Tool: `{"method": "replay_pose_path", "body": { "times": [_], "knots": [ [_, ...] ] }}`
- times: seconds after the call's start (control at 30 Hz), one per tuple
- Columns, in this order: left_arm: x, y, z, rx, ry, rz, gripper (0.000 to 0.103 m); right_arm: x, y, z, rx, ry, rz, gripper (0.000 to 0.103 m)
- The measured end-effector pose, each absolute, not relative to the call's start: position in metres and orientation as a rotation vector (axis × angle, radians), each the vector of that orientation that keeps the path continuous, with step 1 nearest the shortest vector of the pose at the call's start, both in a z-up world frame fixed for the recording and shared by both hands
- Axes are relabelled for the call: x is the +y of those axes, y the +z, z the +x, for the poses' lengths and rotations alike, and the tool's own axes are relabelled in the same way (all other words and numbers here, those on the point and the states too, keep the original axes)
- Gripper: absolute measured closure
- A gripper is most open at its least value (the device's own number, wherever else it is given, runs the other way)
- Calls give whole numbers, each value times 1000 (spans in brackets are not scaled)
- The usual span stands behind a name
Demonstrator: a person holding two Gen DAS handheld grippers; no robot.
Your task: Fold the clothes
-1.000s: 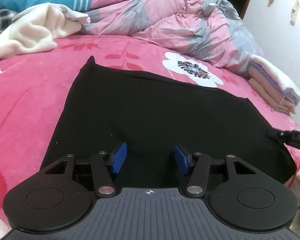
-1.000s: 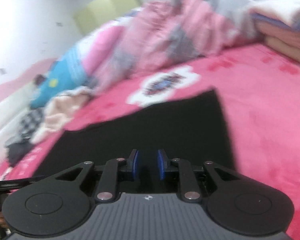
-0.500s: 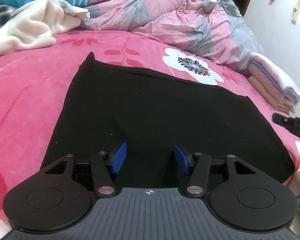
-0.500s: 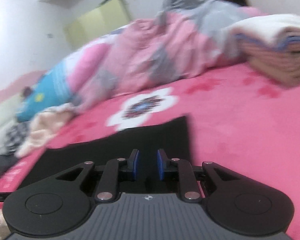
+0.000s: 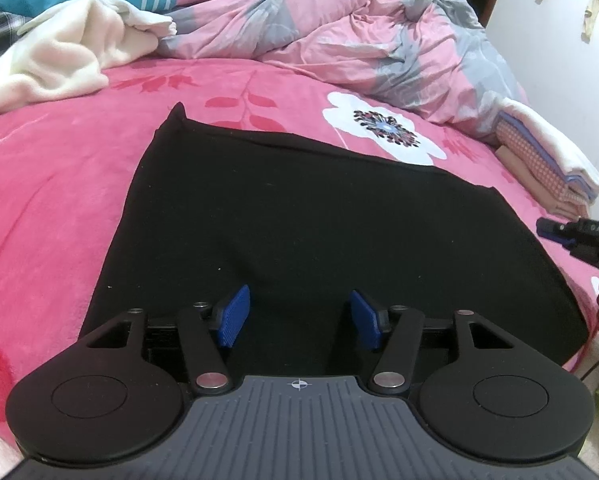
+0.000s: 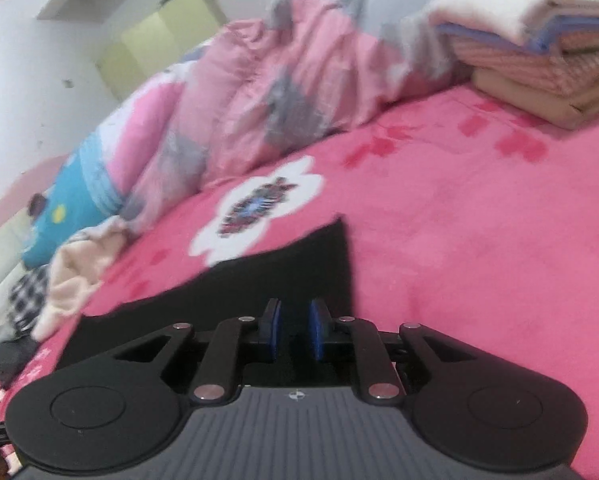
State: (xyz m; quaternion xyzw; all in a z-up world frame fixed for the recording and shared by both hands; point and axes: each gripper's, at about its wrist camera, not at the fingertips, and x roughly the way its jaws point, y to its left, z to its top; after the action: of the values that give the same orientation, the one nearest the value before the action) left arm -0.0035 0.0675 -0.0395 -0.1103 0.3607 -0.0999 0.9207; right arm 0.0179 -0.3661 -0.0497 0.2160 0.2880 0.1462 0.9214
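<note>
A black garment point(image 5: 299, 208) lies spread flat on the pink bedsheet point(image 5: 39, 200). My left gripper point(image 5: 299, 312) hovers over its near edge, open, with nothing between the blue pads. In the left wrist view my right gripper point(image 5: 547, 230) shows at the right edge, held in a hand just above the cloth's right side. In the blurred right wrist view that gripper point(image 6: 294, 320) points at the garment's point(image 6: 299, 264) far right corner. Its jaws stand a narrow gap apart and are closing, and I see nothing gripped between them.
A rumpled pink and grey duvet point(image 5: 339, 32) fills the back of the bed. A cream blanket point(image 5: 59, 56) lies at the back left. A stack of folded clothes point(image 5: 547, 160) sits at the right by the wall, also seen as the folded stack point(image 6: 539, 40).
My right gripper has moved sideways along the cloth's right side, so the far right corner now lies straight ahead of its jaws. The left gripper has kept still.
</note>
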Motion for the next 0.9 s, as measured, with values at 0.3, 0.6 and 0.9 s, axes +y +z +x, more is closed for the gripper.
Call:
{"method": "replay_pose_path", "body": {
  "times": [0.3, 0.6, 0.9],
  "knots": [
    [69, -39, -2, 744, -207, -225, 46, -365, -69, 62, 692, 287, 496, 86],
    [70, -40, -3, 742, -212, -229, 45, -348, -47, 51, 663, 385, 517, 84],
    [71, -38, -3, 741, -218, -229, 45, -366, -56, 77, 677, 182, 581, 84]
  ]
}}
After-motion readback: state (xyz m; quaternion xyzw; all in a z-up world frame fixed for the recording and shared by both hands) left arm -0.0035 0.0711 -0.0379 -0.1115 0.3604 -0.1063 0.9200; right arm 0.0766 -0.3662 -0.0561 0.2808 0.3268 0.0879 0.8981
